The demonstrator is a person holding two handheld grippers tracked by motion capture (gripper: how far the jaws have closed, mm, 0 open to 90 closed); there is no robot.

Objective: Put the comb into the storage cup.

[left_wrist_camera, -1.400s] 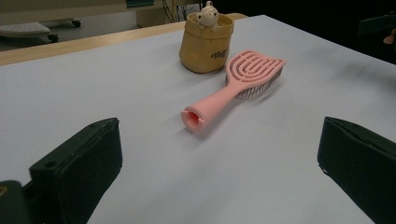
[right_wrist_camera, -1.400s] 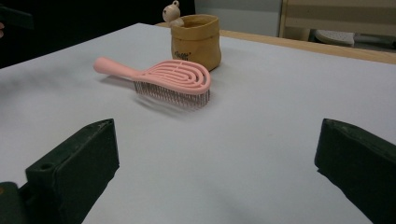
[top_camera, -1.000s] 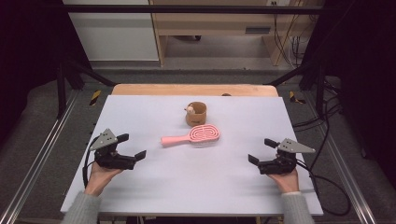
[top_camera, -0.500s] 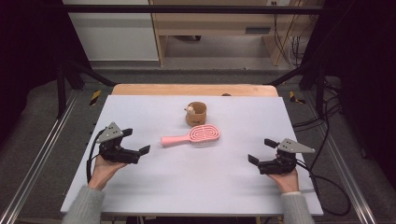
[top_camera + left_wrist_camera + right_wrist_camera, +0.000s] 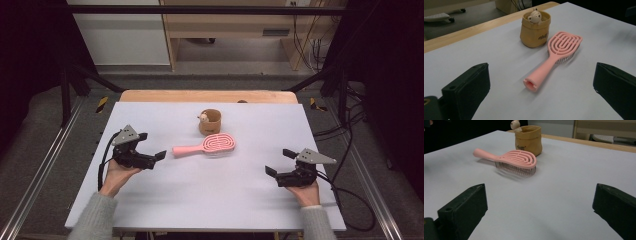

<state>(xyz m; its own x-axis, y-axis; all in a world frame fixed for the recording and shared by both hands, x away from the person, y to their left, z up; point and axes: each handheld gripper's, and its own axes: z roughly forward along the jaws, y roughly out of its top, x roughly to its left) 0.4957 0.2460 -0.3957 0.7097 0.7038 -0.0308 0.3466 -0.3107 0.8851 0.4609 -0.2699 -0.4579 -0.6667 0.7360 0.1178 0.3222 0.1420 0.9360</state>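
the left claw [image 5: 153,146], jaws spread, has slid in from the desk's left edge toward the handle of the pink brush [image 5: 206,146] at mid-desk, likely lining up a grasp, while the spread right claw [image 5: 278,162] waits near the right edge.

Pink hairbrush [image 5: 207,145] — tan pouch [image 5: 210,121] — black grippers.

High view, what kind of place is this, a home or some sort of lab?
Most likely a lab or recording workstation. A white table stands inside a dark metal frame, cables trail across the floor, and only a pink hairbrush and a small tan pouch lie on it, between the left gripper and right gripper.
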